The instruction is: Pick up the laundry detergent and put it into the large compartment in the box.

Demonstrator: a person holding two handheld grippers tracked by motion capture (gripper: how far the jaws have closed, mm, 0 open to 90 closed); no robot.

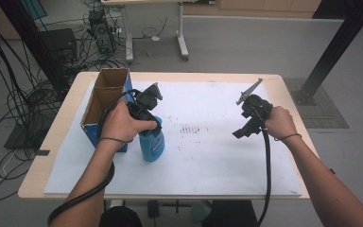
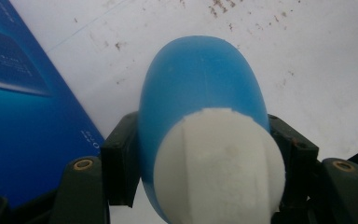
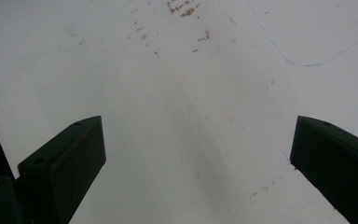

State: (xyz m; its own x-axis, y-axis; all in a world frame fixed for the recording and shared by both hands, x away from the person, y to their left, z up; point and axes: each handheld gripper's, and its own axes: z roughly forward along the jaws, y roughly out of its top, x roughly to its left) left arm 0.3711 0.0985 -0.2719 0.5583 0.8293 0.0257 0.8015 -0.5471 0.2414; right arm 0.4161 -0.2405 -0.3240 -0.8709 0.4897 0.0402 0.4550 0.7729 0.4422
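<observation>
A blue bottle [image 1: 152, 146] with a white cap stands on the white sheet [image 1: 208, 161], close beside a blue cardboard box [image 1: 105, 101]. My left gripper [image 1: 151, 124] is shut on the bottle's upper part from above. In the left gripper view the bottle [image 2: 200, 84] sits squeezed between both black jaws, its white cap [image 2: 219, 163] nearest the camera. My right gripper [image 1: 240, 133] hovers over the right half of the sheet, open, nothing between its jaws. The right gripper view has its fingers [image 3: 65, 163] wide apart over bare white sheet.
The tall box is open at the top, at the table's left, its blue side [image 2: 23, 116] just left of the bottle. Brown smudges [image 1: 189, 128] mark the sheet's middle. Cables trail from both grippers toward the front edge. Black frame posts and floor cables lie beyond the table.
</observation>
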